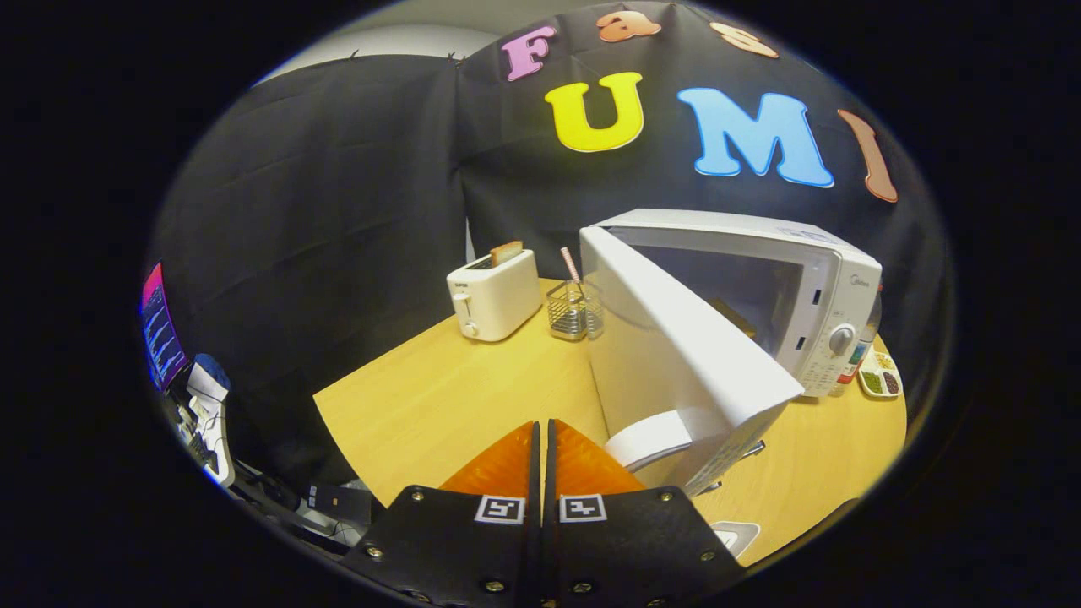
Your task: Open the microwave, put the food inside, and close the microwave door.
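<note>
Ahead of jaws and to right: microwave (811,279) on desk (473,388), door (676,338) swung wide. Inside cavity, something yellowish, likely food (733,317). Jaws (541,435) pressed together, holding nothing. Left to do: closing door.

A: Item one, lower centre: what is showing on the gripper (541,426)?
B: Two square coded markers (500,509), one sitting on each finger's base. The fingers are lying pressed together, gripping nothing.
A: Item two, right of centre: the microwave (832,270)?
B: A small brand mark is sitting above its dial (840,339), too small for reading.
</note>
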{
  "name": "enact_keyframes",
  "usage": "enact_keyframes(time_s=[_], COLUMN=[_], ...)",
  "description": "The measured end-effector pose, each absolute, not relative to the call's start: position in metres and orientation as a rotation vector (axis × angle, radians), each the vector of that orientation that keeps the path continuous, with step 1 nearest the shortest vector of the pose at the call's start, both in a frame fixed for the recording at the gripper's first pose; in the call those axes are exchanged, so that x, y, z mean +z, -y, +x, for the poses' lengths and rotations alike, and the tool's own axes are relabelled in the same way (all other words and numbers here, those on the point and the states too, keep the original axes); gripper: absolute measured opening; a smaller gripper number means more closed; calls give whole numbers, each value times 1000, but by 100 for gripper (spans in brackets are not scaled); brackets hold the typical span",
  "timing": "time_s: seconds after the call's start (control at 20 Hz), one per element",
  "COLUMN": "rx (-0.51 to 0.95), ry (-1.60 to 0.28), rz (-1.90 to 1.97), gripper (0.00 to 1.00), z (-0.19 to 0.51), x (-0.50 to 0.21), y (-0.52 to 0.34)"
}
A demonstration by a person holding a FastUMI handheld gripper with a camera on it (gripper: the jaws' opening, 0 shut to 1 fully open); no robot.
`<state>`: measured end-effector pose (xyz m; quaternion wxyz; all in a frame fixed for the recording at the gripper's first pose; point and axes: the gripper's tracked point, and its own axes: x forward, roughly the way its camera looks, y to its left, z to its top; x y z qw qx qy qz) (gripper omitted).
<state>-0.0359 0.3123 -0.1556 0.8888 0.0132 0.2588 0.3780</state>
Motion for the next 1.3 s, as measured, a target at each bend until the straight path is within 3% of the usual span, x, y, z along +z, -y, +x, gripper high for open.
enact_keyframes(time_s=[1.3], rx=[315], ry=[-519], rz=[128], gripper=[1], z=[199], x=[-174], y=[-191])
